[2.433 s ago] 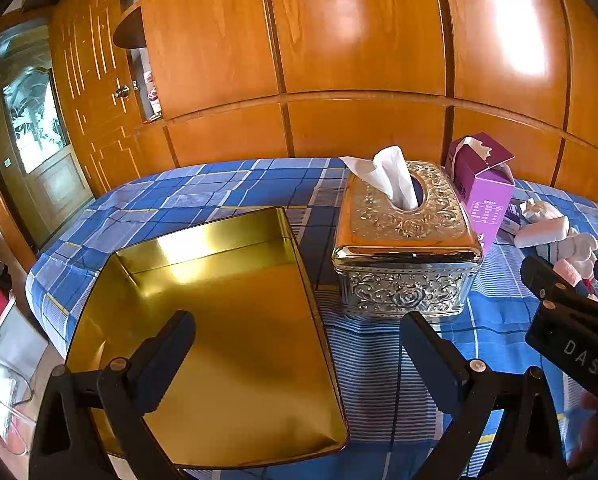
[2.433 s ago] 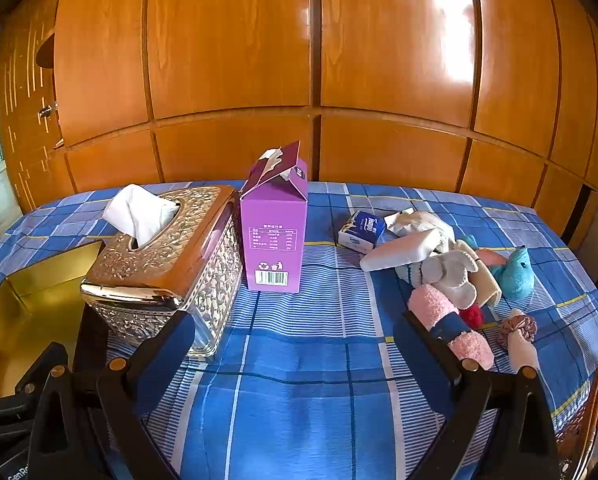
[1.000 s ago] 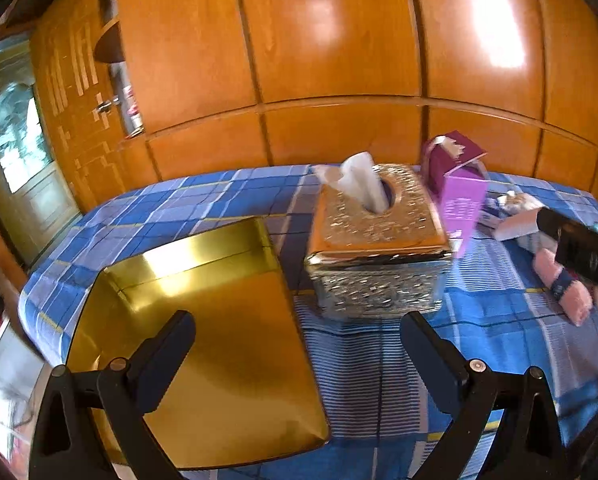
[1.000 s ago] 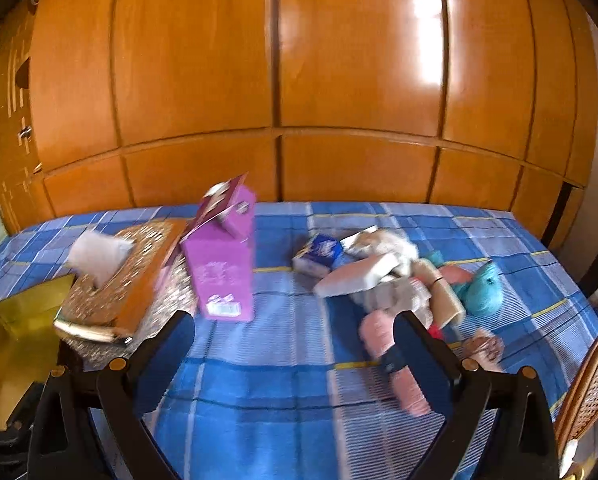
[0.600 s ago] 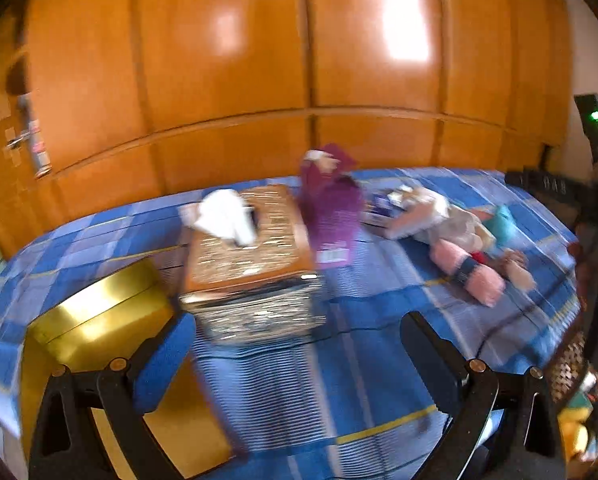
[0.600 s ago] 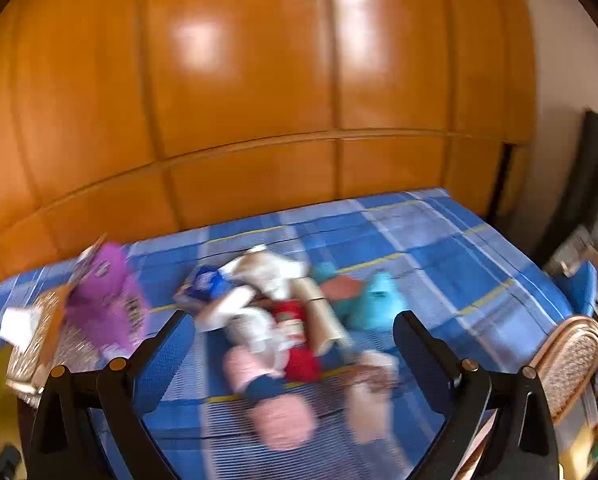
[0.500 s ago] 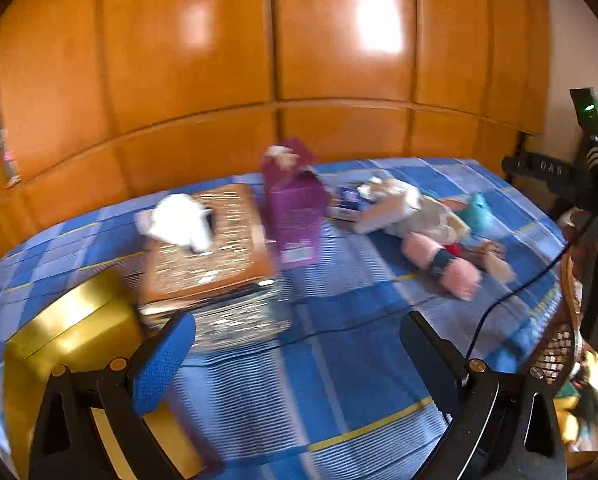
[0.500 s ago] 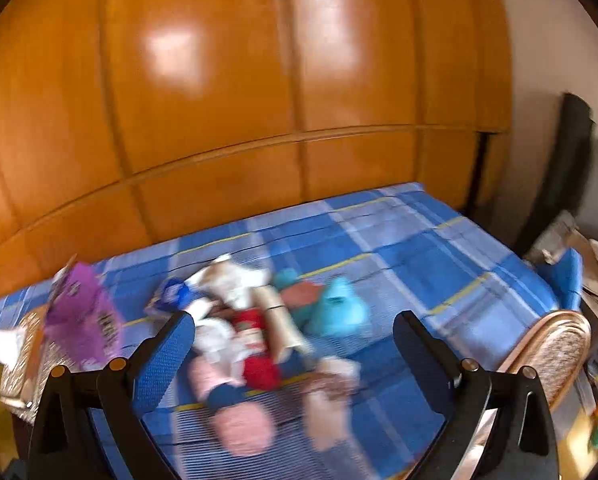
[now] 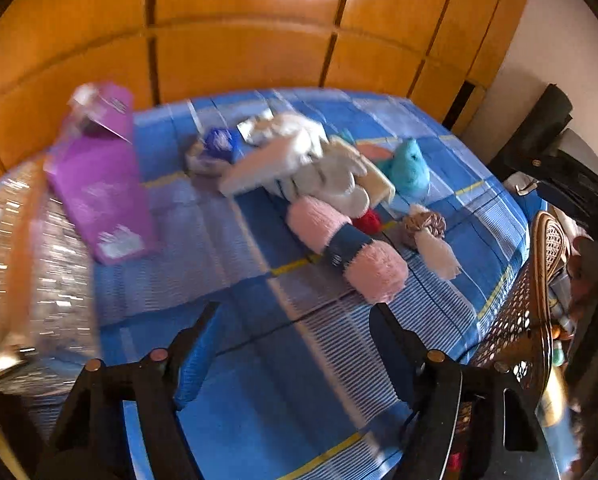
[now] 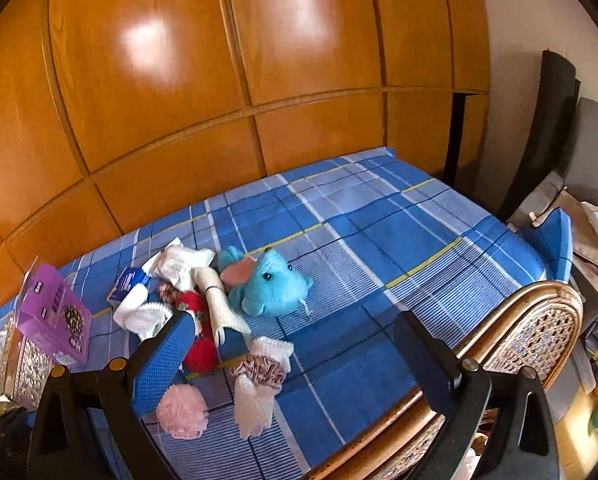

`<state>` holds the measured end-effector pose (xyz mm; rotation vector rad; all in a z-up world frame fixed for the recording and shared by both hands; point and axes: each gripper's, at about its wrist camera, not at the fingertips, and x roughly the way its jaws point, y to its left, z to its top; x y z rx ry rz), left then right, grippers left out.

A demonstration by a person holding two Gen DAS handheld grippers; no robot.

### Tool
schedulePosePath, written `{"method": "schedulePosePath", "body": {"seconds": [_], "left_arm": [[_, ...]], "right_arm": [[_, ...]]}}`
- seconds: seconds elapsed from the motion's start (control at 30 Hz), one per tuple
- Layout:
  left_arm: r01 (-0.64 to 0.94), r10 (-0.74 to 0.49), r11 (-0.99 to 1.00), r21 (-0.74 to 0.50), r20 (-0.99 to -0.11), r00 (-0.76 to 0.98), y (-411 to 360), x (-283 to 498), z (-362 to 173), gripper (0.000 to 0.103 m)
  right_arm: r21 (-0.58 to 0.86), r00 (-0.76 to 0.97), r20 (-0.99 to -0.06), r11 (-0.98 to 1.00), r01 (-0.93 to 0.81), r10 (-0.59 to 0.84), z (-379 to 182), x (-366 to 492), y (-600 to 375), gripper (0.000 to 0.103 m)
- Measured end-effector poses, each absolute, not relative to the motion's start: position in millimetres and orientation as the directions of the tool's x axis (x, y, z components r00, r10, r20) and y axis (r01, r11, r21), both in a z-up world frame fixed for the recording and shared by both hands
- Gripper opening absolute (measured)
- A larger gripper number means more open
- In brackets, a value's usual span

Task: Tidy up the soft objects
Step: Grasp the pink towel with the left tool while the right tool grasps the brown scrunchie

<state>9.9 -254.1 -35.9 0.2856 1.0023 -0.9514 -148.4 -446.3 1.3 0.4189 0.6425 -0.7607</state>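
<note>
A heap of soft things lies on the blue checked tablecloth (image 9: 235,408). In it are a pink fuzzy roll with a navy band (image 9: 347,252), a white plush (image 9: 331,176), a teal plush elephant (image 10: 267,284), a red piece (image 10: 199,344), and a brown scrunchie on a white cloth (image 10: 259,372). My left gripper (image 9: 295,328) hovers just short of the pink roll. Its jaws are closing, with only cloth between them. My right gripper (image 10: 295,344) stands open above the heap's near side and holds nothing. The pink roll's end (image 10: 181,410) shows beside its left finger.
A purple carton (image 9: 103,196) and an ornate silver tissue box (image 9: 31,280) stand left of the heap, with a small blue tissue pack (image 10: 129,280) behind. A wicker chair back (image 10: 531,328) rises at the table's right edge. Wooden wall panels close off the far side.
Both views have swung right, away from the gold tray and tissue box and onto the soft heap. The left gripper's fingers stand closer together than before.
</note>
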Motion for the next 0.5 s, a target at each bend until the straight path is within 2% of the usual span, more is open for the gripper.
{"method": "schedulePosePath", "body": {"seconds": [0.2, 0.37, 0.5], "left_arm": [[0.758, -0.488, 0.603, -0.25, -0.867, 0.102, -279.3, 18.0, -66.0, 0.074], [0.733, -0.484, 0.616, -0.288, -0.872, 0.065, -305.2, 26.4, -69.9, 0.08], [0.694, -0.472, 0.641, -0.329, -0.881, 0.018, -333.8, 38.8, -82.4, 0.08]], "right_arm": [[0.125, 0.555, -0.7, 0.688, 0.715, -0.45, -6.8, -142.8, -448.4, 0.101], [0.123, 0.531, -0.733, 0.686, 0.717, -0.424, -15.1, -139.4, -458.0, 0.101], [0.124, 0.503, -0.769, 0.68, 0.723, -0.394, -24.0, -136.0, -468.2, 0.101]]}}
